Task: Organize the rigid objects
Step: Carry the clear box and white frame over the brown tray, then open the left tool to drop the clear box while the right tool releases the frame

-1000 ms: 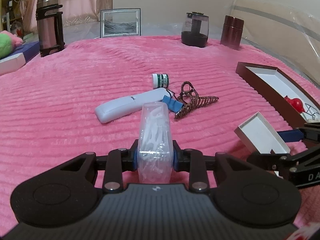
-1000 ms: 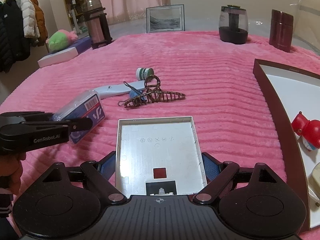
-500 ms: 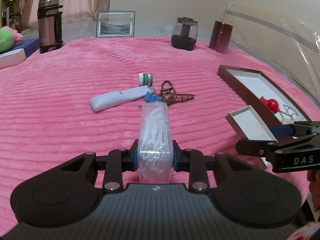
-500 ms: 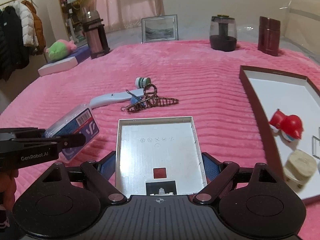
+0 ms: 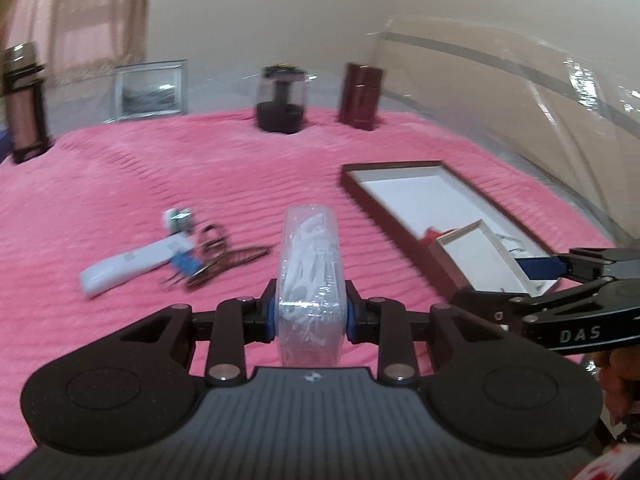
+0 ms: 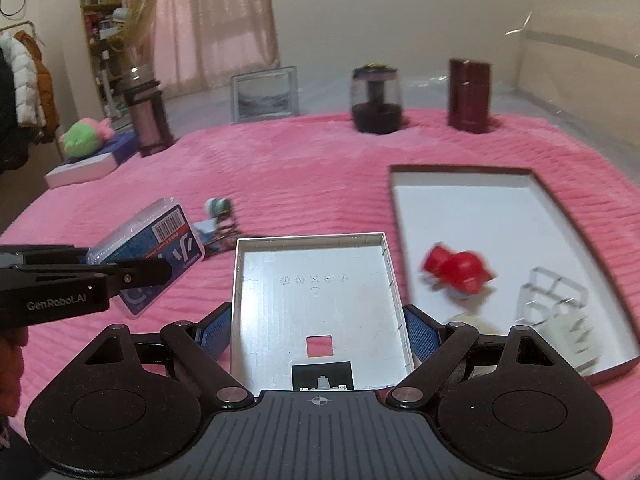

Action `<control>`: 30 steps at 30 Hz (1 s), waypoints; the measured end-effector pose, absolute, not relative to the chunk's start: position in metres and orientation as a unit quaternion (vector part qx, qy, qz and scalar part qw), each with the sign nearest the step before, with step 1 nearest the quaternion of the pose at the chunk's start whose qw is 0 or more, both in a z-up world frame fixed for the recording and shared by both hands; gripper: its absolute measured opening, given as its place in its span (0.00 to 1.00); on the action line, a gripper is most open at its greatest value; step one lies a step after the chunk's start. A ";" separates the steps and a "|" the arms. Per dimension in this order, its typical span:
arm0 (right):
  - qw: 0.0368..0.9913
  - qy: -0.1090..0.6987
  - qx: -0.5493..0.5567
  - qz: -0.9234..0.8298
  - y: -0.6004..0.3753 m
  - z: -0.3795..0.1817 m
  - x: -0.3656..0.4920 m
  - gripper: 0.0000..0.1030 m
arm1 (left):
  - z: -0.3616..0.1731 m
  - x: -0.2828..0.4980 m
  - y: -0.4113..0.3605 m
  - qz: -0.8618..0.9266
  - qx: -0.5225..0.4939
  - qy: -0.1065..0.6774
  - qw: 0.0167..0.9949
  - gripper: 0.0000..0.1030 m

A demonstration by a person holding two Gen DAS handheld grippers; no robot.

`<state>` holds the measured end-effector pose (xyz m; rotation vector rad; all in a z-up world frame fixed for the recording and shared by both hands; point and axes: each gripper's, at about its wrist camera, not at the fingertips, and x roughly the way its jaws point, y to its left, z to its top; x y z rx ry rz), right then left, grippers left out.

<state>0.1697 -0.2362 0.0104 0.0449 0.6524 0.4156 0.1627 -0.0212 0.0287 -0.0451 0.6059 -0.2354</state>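
Black left gripper, blue pads, silver screws

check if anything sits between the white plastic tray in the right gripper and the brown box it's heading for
Nothing visible does. The shallow white plastic tray is held beside the brown-rimmed box, with only bare pink blanket between. Inside the box, a red toy lies nearest.

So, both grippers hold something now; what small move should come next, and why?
Probably carry the white shallow box in the right gripper on to the right, over the brown tray. The box is gripped clear of the blanket, and the tray, already holding sorted items, lies just beside it with free white floor.
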 end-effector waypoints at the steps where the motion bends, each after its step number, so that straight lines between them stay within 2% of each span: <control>1: 0.928 0.316 0.020 0.197 -0.243 0.012 0.173 0.82 | 0.031 0.167 -0.029 -0.123 -0.019 0.296 0.947 0.25; 13: 0.938 0.317 -0.010 0.138 -0.333 0.020 0.229 0.82 | 0.047 0.231 -0.120 -0.192 0.013 0.282 0.940 0.25; 30: 0.925 0.356 -0.002 0.132 -0.385 -0.008 0.334 0.82 | 0.023 0.341 -0.182 -0.222 0.034 0.298 0.928 0.25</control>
